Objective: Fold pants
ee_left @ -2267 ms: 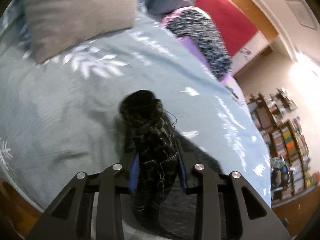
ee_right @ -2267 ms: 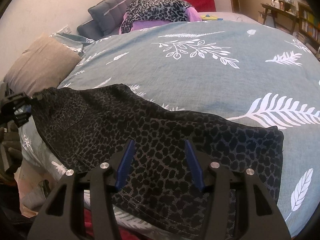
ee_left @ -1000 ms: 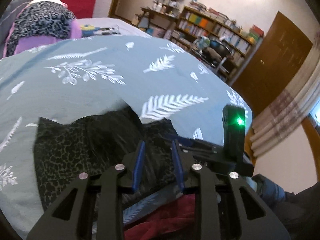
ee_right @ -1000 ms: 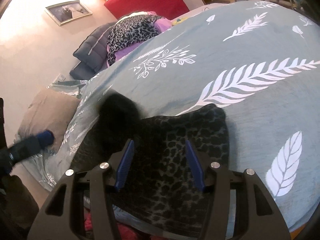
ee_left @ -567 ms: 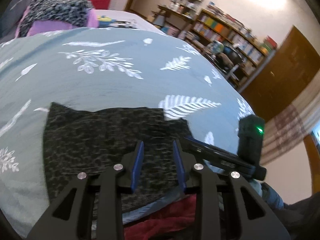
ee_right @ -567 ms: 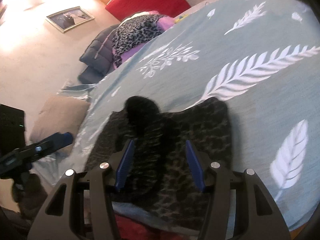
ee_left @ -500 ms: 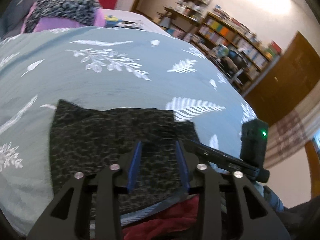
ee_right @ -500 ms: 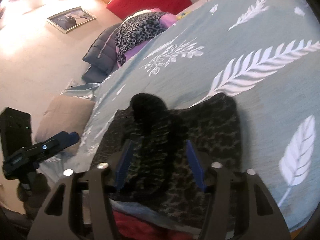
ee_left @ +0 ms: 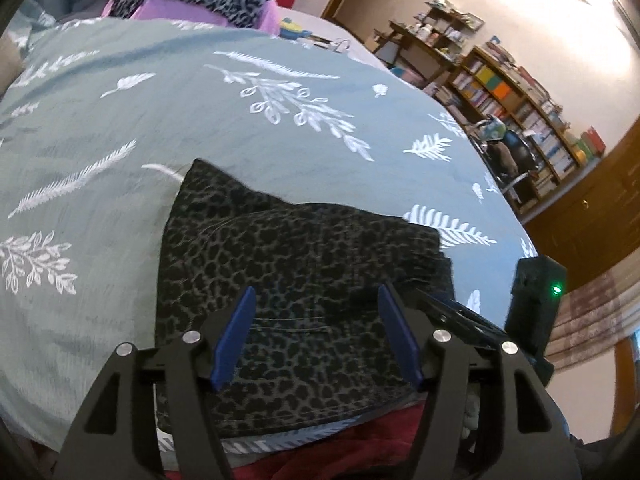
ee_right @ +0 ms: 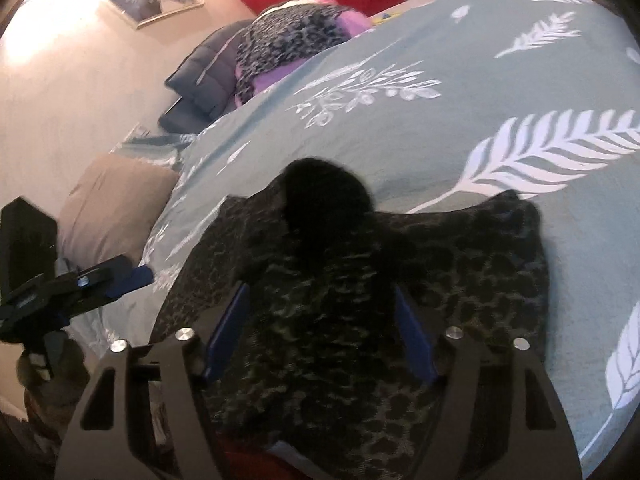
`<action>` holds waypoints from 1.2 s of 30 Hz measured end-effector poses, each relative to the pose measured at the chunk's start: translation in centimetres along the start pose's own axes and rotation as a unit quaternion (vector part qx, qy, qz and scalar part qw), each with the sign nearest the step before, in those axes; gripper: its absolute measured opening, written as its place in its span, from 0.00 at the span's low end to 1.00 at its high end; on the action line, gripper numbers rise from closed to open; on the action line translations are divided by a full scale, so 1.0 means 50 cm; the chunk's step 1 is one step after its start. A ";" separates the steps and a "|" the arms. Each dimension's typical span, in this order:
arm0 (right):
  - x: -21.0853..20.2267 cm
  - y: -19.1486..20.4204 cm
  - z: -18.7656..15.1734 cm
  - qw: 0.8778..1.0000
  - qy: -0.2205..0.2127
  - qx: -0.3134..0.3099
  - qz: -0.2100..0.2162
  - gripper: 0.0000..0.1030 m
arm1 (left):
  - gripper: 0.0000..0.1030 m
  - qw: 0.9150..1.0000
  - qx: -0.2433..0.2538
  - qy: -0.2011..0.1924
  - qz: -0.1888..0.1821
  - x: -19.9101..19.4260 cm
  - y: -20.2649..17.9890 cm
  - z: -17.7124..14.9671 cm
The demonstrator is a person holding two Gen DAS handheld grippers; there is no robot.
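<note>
The pants (ee_left: 304,280) lie folded on the bed (ee_left: 160,120). The left gripper (ee_left: 316,336) jaws are opening, empty; the right gripper (ee_right: 320,336) jaws stand spread around a raised fold. Risk: withdrawing jaws may snag cloth and undo the fold.

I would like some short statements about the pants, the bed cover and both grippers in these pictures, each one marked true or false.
1. The pants have a dark leopard-like print. True.
2. The pants hang from a hook on the wall. False: they lie folded on the bed cover, near its front edge.
3. The bed cover is grey-green with white leaves and feathers. True.
4. The left gripper is clamped on a pillow. False: its jaws are opening and its pads press on nothing; the pants lie beneath them.
5. The right gripper stands with its blue pads apart over the pants. True.
6. A red book lies on top of the pants. False: nothing lies on them.
</note>
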State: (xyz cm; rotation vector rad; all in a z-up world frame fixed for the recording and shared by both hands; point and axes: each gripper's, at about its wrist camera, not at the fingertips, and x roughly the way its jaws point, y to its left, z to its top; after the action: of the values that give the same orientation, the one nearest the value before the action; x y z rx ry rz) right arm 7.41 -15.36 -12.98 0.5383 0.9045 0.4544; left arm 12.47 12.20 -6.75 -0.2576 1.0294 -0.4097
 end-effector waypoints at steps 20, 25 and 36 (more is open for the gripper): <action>-0.089 0.035 0.048 0.998 -0.031 0.005 0.053 0.19 | 0.64 1.000 -0.030 -0.004 0.009 0.001 0.034 0.015; -0.152 -0.032 0.049 0.997 -0.056 0.038 0.028 0.19 | 0.64 1.000 -0.016 0.003 -0.003 0.018 0.007 0.017; -0.130 -0.143 -0.007 0.993 -0.037 0.112 -0.002 0.19 | 0.64 0.999 0.000 0.034 0.006 0.066 -0.020 0.002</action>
State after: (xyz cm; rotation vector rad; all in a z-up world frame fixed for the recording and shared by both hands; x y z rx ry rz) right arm 4.63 -24.63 -13.57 0.7538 0.8899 0.3287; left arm 13.82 9.82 -8.88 -0.2402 1.0965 -0.4100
